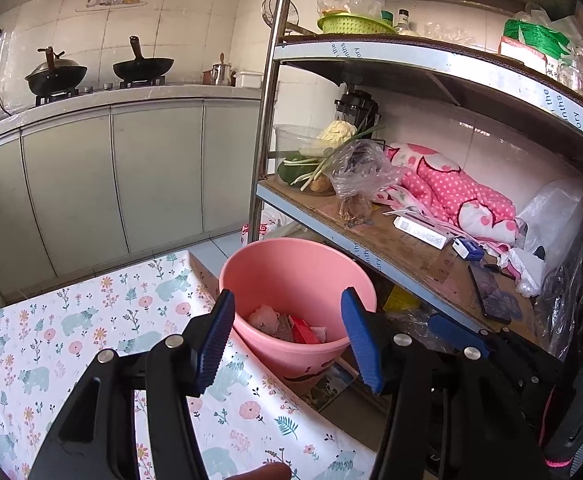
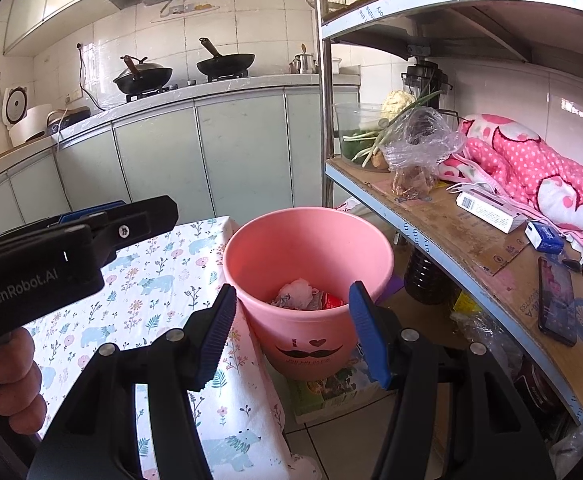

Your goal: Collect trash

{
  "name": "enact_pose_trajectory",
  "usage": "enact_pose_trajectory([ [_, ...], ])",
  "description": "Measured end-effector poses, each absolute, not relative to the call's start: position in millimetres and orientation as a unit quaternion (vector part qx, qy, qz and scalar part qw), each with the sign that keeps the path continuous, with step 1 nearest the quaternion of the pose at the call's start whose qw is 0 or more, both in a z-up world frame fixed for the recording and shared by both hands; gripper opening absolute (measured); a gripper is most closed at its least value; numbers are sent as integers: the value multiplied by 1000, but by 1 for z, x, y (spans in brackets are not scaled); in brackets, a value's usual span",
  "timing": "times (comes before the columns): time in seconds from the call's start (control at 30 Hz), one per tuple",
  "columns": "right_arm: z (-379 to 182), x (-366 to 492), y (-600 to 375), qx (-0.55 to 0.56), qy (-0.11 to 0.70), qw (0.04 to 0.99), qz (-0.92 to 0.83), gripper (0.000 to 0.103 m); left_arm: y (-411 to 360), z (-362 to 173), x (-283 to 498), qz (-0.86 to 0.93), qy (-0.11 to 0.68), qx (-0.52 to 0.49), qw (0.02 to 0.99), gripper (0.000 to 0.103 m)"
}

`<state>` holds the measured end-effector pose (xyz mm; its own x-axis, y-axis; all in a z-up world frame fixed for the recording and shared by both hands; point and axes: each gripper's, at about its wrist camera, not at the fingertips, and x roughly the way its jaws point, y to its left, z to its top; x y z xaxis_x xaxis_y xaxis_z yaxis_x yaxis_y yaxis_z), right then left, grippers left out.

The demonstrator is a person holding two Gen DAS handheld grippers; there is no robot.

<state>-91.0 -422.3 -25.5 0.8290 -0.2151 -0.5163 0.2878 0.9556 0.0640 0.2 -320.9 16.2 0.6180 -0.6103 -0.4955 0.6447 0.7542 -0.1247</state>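
1. left gripper (image 1: 287,344): jaws stand wide, nothing between the blue pads. a fingertip shows at the bottom edge of its own view.
2. right gripper (image 2: 291,330): jaws wide as well, nothing clamped; pads clear of everything.
3. pink bin (image 1: 297,280) (image 2: 309,264): sits straight ahead of both grippers, framed in the gap between each pair of fingers, lower than the fingertips. upright, open at the top, moustache-and-heart print on the side facing the right gripper.
4. trash (image 1: 287,326) (image 2: 305,294) lies at the bottom of the bin: crumpled white paper, something grey, a red wrapper. not touched by either gripper.
5. floral tablecloth (image 1: 91,332) (image 2: 159,280): below and left of both grippers; its edge runs just beside the bin's left side. whether it touches the bin, cannot tell.
6. in the right wrist view the left gripper's black body, marked "genrobot.ai", sits to the left of the right gripper, held by a hand (image 2: 11,380) at the left edge.
7. metal shelf rack (image 1: 411,240) (image 2: 471,240): right of both grippers, just beside the bin. middle shelf carries a pink dotted cloth (image 1: 451,188) (image 2: 531,160), a clear plastic bag (image 1: 361,168), a white box, a dark phone (image 2: 557,300).
8. beyond the bin: pale cabinets, counter with two woks (image 1: 99,70).
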Motion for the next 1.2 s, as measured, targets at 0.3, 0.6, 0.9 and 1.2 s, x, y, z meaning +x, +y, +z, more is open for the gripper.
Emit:
enact_pose_trajectory([
  [0.3, -23, -99, -420, 69, 253, 956, -133, 59, -318, 20, -7, -350, 257, 33, 900, 55],
  [0.6, -21, -103, -419, 68, 250, 957, -131, 59, -318, 21, -13, -353, 252, 36, 900, 55],
  [0.9, -18, -108, -416, 67, 245, 958, -129, 59, -317, 26, -19, -354, 244, 38, 902, 55],
  [1.2, -18, -109, -414, 66, 245, 959, -129, 59, -315, 27, -23, -355, 242, 38, 902, 55],
])
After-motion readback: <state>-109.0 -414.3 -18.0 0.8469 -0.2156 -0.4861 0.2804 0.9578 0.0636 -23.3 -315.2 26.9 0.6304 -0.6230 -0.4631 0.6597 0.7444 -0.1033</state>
